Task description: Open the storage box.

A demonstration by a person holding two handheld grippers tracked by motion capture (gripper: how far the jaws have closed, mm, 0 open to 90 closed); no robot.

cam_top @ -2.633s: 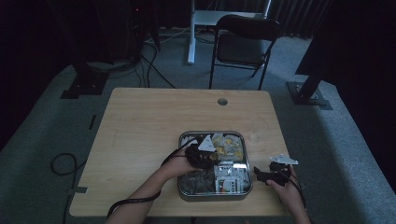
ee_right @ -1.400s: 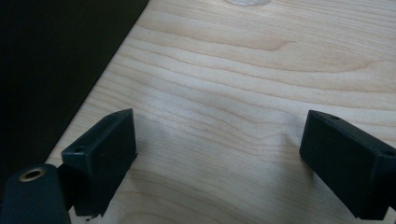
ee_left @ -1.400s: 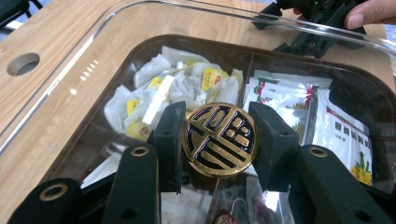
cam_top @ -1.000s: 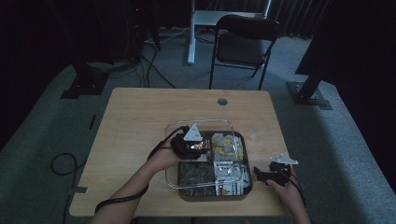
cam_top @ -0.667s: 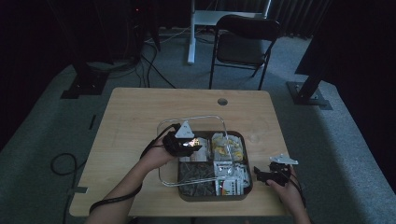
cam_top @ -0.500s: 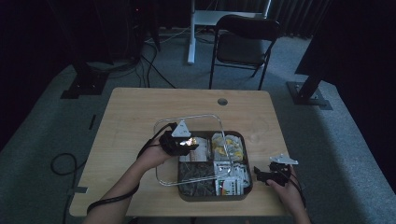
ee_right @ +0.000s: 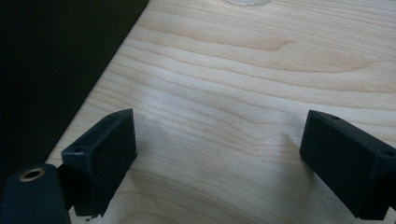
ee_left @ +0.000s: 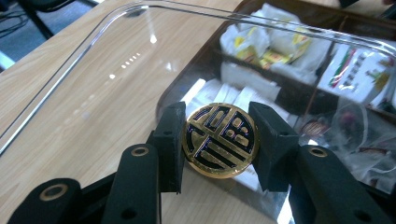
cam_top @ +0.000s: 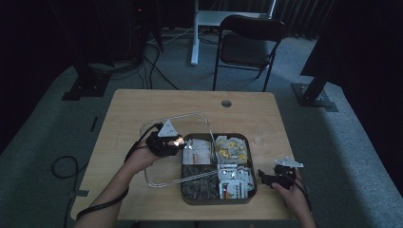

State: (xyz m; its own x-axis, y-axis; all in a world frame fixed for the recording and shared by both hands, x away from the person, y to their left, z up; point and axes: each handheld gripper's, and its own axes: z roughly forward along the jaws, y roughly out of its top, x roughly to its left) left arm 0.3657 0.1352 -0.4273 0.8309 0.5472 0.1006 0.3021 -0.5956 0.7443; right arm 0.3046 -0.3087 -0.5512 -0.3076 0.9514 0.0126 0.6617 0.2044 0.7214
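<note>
While the left gripper [ee_left: 219, 140] clamped the round gold knob [ee_left: 220, 139] of the clear lid [cam_top: 177, 148], holding it over the table [cam_top: 128, 109] and the tray's [cam_top: 252, 190] left edge, the right gripper [ee_right: 219, 163] rested with jaws wide apart beside the tray.

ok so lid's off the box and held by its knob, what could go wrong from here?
1. The left gripper holds the clear lid by its round knob alone; the knob could turn or slip between the pads, tipping the lid.
2. The lid partly overhangs the tray; lowered here, its edge might catch the packets.
3. The right gripper is open over bare table and isn't steadying the tray.
</note>
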